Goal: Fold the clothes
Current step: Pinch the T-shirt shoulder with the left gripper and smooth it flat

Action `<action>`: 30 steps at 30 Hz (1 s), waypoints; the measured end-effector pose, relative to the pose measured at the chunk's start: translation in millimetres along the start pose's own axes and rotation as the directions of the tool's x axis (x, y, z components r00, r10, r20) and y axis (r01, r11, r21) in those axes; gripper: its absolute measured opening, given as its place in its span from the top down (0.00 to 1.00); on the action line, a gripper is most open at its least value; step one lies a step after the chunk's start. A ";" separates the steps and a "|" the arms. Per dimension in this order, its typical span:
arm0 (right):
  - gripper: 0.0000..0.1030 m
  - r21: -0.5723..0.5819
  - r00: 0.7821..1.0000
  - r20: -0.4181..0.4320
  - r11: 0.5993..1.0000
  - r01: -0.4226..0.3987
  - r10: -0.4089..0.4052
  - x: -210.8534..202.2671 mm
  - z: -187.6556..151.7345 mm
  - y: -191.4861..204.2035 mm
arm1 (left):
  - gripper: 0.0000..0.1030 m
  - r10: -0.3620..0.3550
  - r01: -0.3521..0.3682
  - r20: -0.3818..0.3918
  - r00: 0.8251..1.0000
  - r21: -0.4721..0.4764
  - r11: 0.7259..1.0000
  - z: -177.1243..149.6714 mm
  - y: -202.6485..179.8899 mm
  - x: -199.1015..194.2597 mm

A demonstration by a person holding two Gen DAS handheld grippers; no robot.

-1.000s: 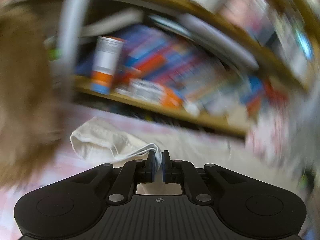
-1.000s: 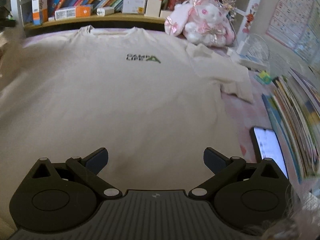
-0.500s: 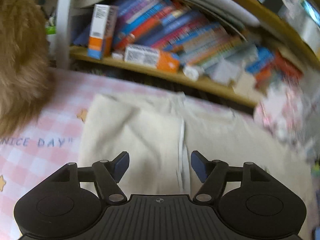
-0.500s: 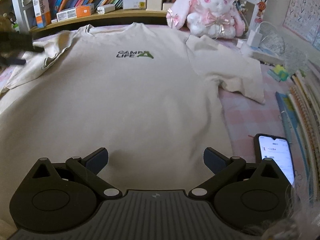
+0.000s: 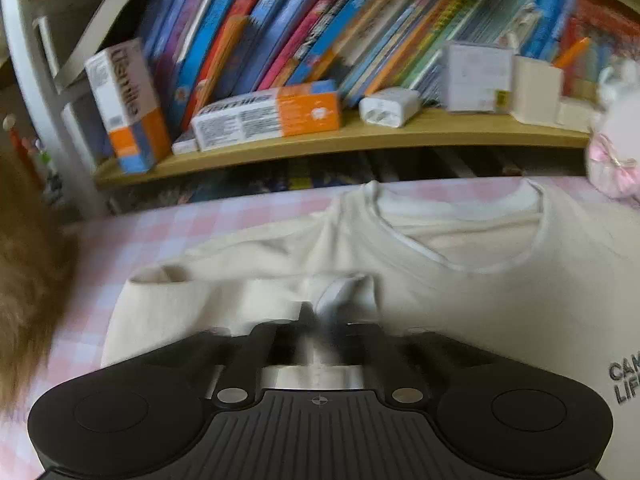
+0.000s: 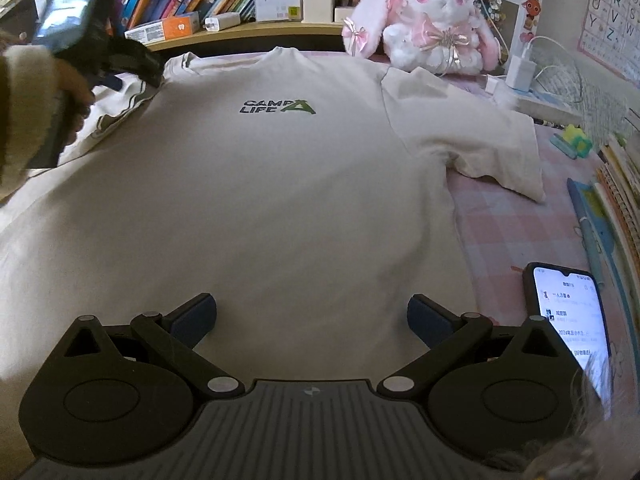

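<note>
A cream T-shirt [image 6: 280, 200] with a "CAMP LIFE" print lies face up on the pink checked cloth [image 6: 500, 232]. Its left sleeve [image 6: 120, 108] is folded in over the shoulder. A hand holds my left gripper [image 6: 108, 78] over that sleeve. In the blurred left wrist view, my left gripper [image 5: 320, 320] has its fingers together on a pinch of the sleeve's hem [image 5: 340, 296], near the collar [image 5: 460, 240]. My right gripper [image 6: 312, 316] stands open over the shirt's lower part, nothing between its fingers. The right sleeve [image 6: 472, 136] lies spread out.
A wooden shelf [image 5: 360, 136] with books and boxes runs behind the shirt. A pink plush rabbit [image 6: 432, 32] sits at the back right. A lit phone [image 6: 568, 316] and a row of books [image 6: 616, 200] lie to the right. A brown furry mass [image 5: 24, 280] fills the left edge.
A second ago the left gripper was shut on the sleeve, then it opened over the folded sleeve. Now it is shut again on the hem, nearer the collar. The right gripper stays open.
</note>
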State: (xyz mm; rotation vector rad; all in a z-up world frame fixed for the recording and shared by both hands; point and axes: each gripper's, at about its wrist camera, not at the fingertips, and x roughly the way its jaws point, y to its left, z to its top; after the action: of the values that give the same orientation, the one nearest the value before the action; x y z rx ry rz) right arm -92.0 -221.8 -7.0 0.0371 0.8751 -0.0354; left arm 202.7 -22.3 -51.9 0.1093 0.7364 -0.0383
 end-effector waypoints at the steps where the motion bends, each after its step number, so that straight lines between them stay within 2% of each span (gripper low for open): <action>1: 0.00 0.000 1.000 0.003 1.000 -0.001 0.001 -0.2 -0.6 -0.5 | 0.99 -0.040 0.041 0.044 0.998 -0.030 0.999 -0.7 1.6 -10.0; 2: 0.00 0.000 1.000 0.006 1.000 -0.001 0.001 -0.5 -1.2 -1.0 | 0.99 -0.081 0.083 0.069 0.994 -0.029 0.996 -1.7 0.8 -16.9; 4: 0.00 0.001 1.000 0.013 1.000 -0.002 0.002 -0.9 -2.4 -1.6 | 0.98 -0.164 0.162 0.039 0.986 0.067 0.985 -5.0 -7.9 -19.0; 6: 0.00 0.003 1.000 0.021 1.000 -0.001 0.000 -1.1 -3.1 -1.9 | 0.81 -0.199 0.198 0.009 0.980 0.096 0.976 -6.5 -3.3 -15.4; 8: 0.00 0.008 1.000 0.020 1.000 0.004 -0.004 0.3 -1.2 -1.8 | 0.71 -0.202 0.201 0.023 0.979 0.041 0.979 0.5 18.0 -18.2; 9: 0.00 0.010 1.000 0.019 1.000 0.006 -0.007 1.0 -0.4 -1.8 | 0.62 -0.200 0.200 0.043 0.979 0.007 0.980 4.7 30.6 -20.6; 11: 0.00 0.016 1.000 0.018 1.000 0.011 -0.012 1.6 0.4 -1.8 | 0.51 -0.181 0.191 0.108 0.977 -0.094 0.977 10.4 67.6 -25.9; 12: 0.00 0.020 1.000 0.018 1.000 0.014 -0.014 1.8 0.6 -1.7 | 0.51 -0.162 0.177 0.115 0.980 -0.138 0.974 11.0 85.9 -25.1; 14: 0.00 0.026 1.000 0.021 0.999 0.020 -0.021 1.8 -0.2 -1.7 | 0.55 -0.105 0.114 0.055 0.993 -0.198 0.974 9.0 118.1 -14.3; 15: 0.00 0.029 0.999 0.023 0.999 0.023 -0.024 1.9 -0.5 -1.6 | 0.57 -0.101 0.105 0.030 0.994 -0.224 0.969 7.3 130.6 -10.4; 17: 0.00 0.034 0.999 0.023 0.999 0.030 -0.031 2.5 -0.2 -0.7 | 0.54 -0.174 0.169 0.006 0.985 -0.266 0.949 2.0 143.8 -7.2; 19: 0.00 0.044 0.999 0.022 0.998 0.040 -0.041 3.2 0.3 0.4 | 0.51 -0.210 0.206 0.013 0.978 -0.265 0.942 -0.8 143.7 -9.9; 21: 0.00 0.057 0.998 0.021 0.997 0.053 -0.054 3.9 1.1 1.8 | 0.29 -0.229 0.230 0.033 0.973 -0.244 0.942 -2.4 137.5 -15.2; 27: 0.00 0.099 0.996 0.006 0.991 0.088 -0.089 3.9 2.3 7.2 | 0.27 -0.282 0.292 0.080 0.956 -0.190 0.937 -7.1 120.8 -28.2; 30: 0.00 0.118 0.995 0.005 0.988 0.102 -0.104 2.3 0.1 9.4 | 0.28 -0.262 0.259 0.027 0.965 -0.277 0.925 -8.0 126.0 -11.0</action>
State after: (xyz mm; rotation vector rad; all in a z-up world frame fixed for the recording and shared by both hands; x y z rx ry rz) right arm -90.1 -212.4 -8.6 0.1022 0.8624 -0.1841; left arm 198.5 103.8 -39.6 -0.2596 0.7560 -0.1874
